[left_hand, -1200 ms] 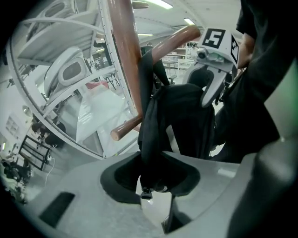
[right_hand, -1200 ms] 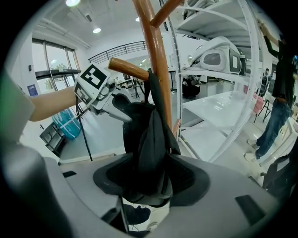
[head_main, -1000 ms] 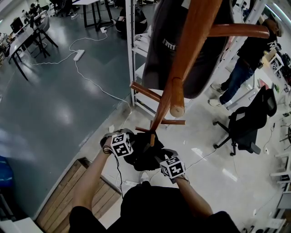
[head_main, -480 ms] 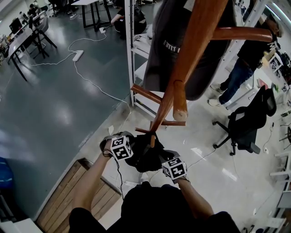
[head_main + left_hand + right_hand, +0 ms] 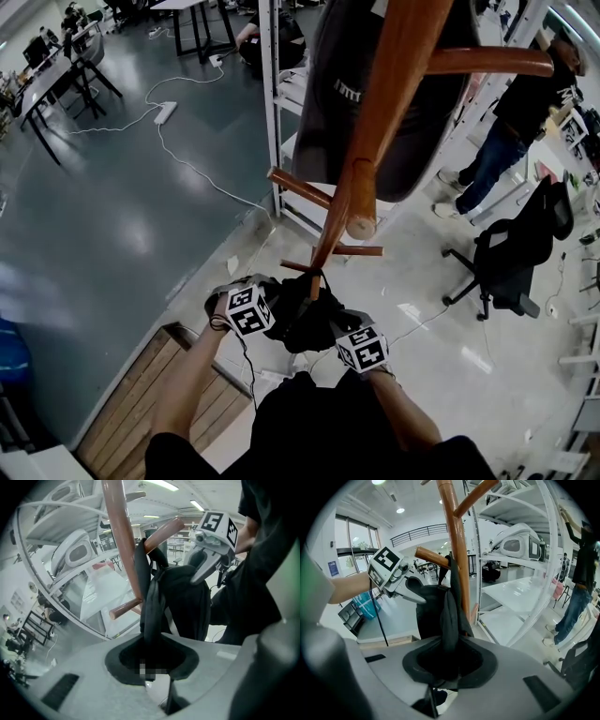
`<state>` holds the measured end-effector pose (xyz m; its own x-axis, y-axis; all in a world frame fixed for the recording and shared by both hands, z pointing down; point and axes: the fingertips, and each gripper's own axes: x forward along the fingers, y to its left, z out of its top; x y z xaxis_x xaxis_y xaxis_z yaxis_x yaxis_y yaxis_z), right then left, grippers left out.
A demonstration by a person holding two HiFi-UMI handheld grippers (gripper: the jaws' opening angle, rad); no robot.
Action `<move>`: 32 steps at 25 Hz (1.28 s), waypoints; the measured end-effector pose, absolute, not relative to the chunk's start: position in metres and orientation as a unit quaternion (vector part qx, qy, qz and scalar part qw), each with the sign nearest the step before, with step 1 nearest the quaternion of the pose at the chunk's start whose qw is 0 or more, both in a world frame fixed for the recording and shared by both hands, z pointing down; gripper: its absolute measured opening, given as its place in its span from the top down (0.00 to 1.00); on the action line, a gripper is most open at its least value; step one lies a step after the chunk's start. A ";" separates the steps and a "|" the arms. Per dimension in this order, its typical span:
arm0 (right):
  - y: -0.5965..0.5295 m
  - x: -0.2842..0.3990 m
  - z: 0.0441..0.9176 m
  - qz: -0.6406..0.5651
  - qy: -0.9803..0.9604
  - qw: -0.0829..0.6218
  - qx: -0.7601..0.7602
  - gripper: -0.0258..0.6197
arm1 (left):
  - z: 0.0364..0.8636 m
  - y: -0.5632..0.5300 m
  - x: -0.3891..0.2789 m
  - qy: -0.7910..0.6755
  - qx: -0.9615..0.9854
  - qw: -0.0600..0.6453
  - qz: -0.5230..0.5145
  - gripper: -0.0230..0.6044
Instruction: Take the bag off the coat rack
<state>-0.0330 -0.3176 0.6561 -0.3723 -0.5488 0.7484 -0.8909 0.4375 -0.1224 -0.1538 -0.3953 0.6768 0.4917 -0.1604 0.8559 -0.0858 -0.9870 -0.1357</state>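
A small black bag (image 5: 305, 317) hangs by its strap from a low peg (image 5: 298, 267) of the wooden coat rack (image 5: 375, 122). The left gripper (image 5: 269, 306) is at the bag's left side and the right gripper (image 5: 339, 332) at its right. In the left gripper view the dark strap (image 5: 151, 606) runs down into my left gripper (image 5: 151, 662), whose jaws are closing on it. In the right gripper view a strap (image 5: 450, 606) likewise runs into my right gripper (image 5: 449, 663), which is also closing. Each gripper view shows the other gripper, the right gripper (image 5: 212, 550) and the left gripper (image 5: 396, 581), beyond the bag.
A large dark bag or garment (image 5: 375, 103) hangs on the rack's upper pegs. Behind the rack is a white metal shelving frame (image 5: 272, 103). At right stand a person (image 5: 511, 122) and a black office chair (image 5: 516, 253). A wooden platform (image 5: 141, 403) lies at lower left.
The bag now sits bunched higher between the two grippers. The left gripper has dropped slightly and the right has edged a little right. The rack has not moved.
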 end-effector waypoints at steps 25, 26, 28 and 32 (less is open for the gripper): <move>-0.297 -0.009 0.619 0.234 -0.826 0.310 0.408 0.85 | 0.635 -0.355 -0.141 0.134 -0.853 0.006 -0.504 0.84; -0.294 -0.007 0.618 0.233 -0.829 0.310 0.403 0.85 | 0.634 -0.351 -0.140 0.140 -0.852 0.003 -0.504 0.84; -0.290 -0.005 0.617 0.227 -0.836 0.310 0.392 0.85 | 0.631 -0.342 -0.139 0.158 -0.850 -0.005 -0.503 0.85; -0.284 0.001 0.610 0.211 -0.851 0.308 0.369 0.85 | 0.624 -0.325 -0.137 0.190 -0.843 -0.015 -0.504 0.85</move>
